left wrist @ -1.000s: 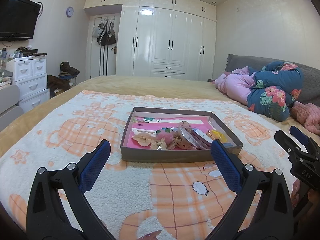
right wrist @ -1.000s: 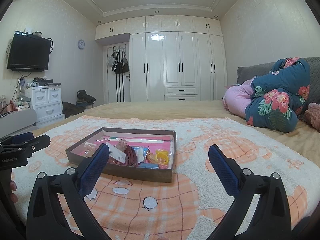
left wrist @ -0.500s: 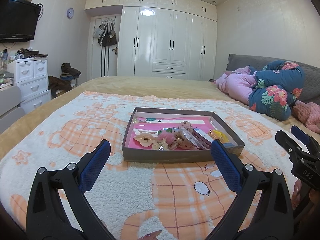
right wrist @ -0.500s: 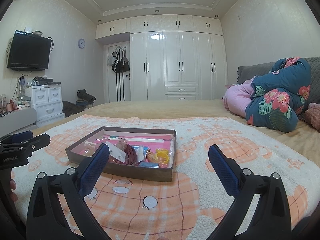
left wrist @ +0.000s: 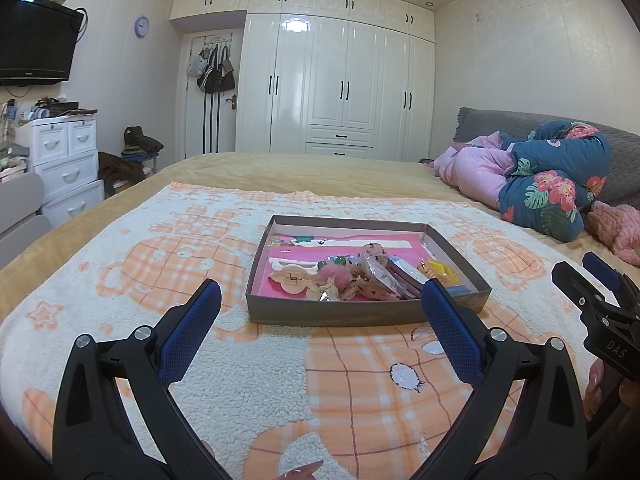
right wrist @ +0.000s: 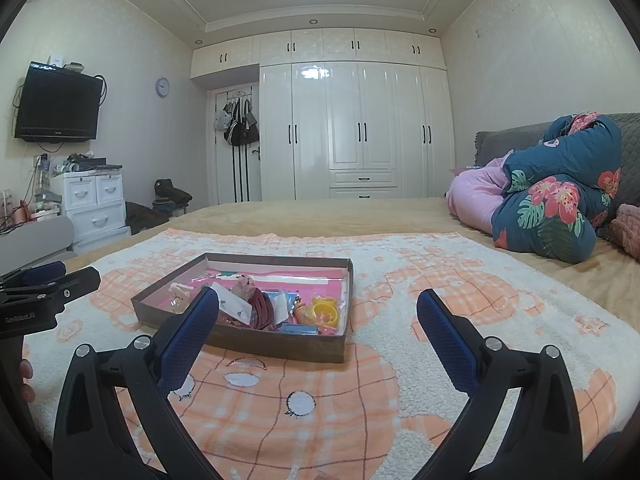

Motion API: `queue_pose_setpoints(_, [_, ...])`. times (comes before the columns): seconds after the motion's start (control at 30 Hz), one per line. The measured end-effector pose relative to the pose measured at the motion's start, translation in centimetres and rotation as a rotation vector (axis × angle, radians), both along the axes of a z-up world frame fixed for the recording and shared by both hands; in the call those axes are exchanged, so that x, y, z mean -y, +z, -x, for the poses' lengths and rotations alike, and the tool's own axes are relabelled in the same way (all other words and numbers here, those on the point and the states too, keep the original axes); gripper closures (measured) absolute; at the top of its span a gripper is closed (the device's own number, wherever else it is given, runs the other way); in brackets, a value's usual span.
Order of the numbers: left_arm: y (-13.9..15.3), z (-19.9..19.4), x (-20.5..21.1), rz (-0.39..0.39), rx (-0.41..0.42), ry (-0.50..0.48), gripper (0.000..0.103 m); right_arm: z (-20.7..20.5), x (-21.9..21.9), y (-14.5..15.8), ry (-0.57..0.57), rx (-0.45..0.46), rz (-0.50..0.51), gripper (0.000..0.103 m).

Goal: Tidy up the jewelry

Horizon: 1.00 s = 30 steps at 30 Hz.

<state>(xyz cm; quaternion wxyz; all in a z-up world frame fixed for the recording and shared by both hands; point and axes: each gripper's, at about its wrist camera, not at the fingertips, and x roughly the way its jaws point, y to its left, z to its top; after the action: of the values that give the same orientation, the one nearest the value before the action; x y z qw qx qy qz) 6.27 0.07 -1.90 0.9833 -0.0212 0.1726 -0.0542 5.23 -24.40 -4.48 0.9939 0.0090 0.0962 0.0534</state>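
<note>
Both the left gripper (left wrist: 320,312) and right gripper (right wrist: 318,318) gape wide and empty before the tray (left wrist: 362,314), whose light, tangle-prone trinkets likely want pinching singly.

1 tray (left wrist: 360,314), 2 grippers, 1 blanket (left wrist: 240,380)

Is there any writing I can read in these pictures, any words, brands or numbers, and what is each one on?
"DAS": white letters on the right tool, seen from the left camera.
"GenRobot.AI": small print on the left tool, seen from the right camera; faint, so my reading is unsure.
The brand mark on the television: too small to read.
The wall clock: its face is too small to read.
The packets in the box: no legible print.
</note>
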Motion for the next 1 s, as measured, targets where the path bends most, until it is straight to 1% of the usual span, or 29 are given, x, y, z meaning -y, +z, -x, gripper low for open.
queue_pose_setpoints(1.0, [0.06, -0.06, -0.25, -0.006, 0.002, 0.005, 0.011, 0.0, -0.02, 0.06, 0.003, -0.002, -0.001, 0.006])
